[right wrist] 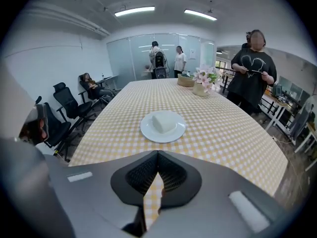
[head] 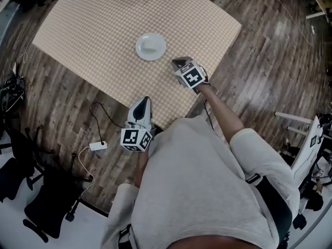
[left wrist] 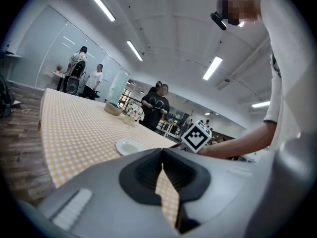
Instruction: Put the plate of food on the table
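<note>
Left tool (left wrist: 162, 153): we hold it nearest to us, at the near edge of the tabletop (head: 98, 30), pointing roughly level across it; its jaws are pressed together and nothing is between them.
Floor beside us: dark wood planks (head: 259, 66), with a white cable (head: 98, 146) lying on them left of the left tool.
Right tool (right wrist: 157, 156): we hold it a little further out, above the yellow-checked cloth and tilted down towards the plate; its jaws are closed tip to tip and empty, and only the cloth shows through the slit beneath them.
Plate (right wrist: 163, 128): white and round, flat on the tabletop just beyond the right tool and clear of both tools.
Food (right wrist: 164, 120): a pale block lying on the middle of the plate.
Far end of the tabletop: we see a vase of flowers (right wrist: 203, 82) with a basket (right wrist: 186, 80) just behind it.
Beyond: a person (right wrist: 253, 68) stands at the right side, and office chairs (right wrist: 69, 105) stand at the left.
</note>
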A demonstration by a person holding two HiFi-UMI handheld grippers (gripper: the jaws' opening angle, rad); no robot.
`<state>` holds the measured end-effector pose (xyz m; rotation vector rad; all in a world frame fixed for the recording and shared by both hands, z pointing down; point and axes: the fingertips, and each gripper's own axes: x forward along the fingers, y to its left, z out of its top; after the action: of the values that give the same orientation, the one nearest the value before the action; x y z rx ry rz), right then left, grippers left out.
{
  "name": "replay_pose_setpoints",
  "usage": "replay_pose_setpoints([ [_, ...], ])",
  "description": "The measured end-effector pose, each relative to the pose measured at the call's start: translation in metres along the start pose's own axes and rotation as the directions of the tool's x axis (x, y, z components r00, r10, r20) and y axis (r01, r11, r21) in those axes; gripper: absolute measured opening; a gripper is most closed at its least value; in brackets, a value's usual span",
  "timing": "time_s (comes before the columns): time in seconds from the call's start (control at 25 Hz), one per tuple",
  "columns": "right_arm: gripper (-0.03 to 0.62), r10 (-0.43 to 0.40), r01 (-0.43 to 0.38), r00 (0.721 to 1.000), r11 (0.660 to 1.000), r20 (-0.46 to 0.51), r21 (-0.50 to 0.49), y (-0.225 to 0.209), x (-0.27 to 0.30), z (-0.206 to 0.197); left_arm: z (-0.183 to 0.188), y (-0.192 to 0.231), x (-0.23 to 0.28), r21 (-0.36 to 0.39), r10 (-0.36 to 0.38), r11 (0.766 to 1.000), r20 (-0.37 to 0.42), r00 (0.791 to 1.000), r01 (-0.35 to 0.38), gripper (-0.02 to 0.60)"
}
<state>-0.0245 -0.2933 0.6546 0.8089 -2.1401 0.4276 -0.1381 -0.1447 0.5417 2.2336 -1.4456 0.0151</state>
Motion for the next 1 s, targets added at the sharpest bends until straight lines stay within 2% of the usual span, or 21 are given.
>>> replay_pose_setpoints([
  [0.32, -0.002, -0.105, 0.104, 0.984, 0.994, 0.141, 0.012, 0.055, -0.064, -0.011, 0.002, -0.014, -0.029, 0.040, -0.068, 0.997, 0.012, 0.998, 0.068, 0.008],
  [0.56, -0.002, -0.108, 0.109, 0.963, 0.994, 0.249, 0.008, 0.104, -0.115, -0.020, -0.003, -0.036, -0.050, 0.083, -0.089, 0.993, 0.011, 0.996, 0.087, 0.008],
  [0.76, -0.003, -0.134, 0.142, 0.920, 0.990, 0.368, 0.006, 0.125, -0.154, -0.020, -0.005, -0.060, -0.065, 0.112, -0.074, 0.991, 0.027, 0.997, 0.070, 0.009],
  [1.0, -0.003, -0.094, 0.098, 0.898, 0.995, 0.430, 0.012, 0.146, -0.197, -0.045, -0.023, -0.107, -0.084, 0.128, -0.050, 0.991, 0.053, 0.997, 0.043, 0.009],
])
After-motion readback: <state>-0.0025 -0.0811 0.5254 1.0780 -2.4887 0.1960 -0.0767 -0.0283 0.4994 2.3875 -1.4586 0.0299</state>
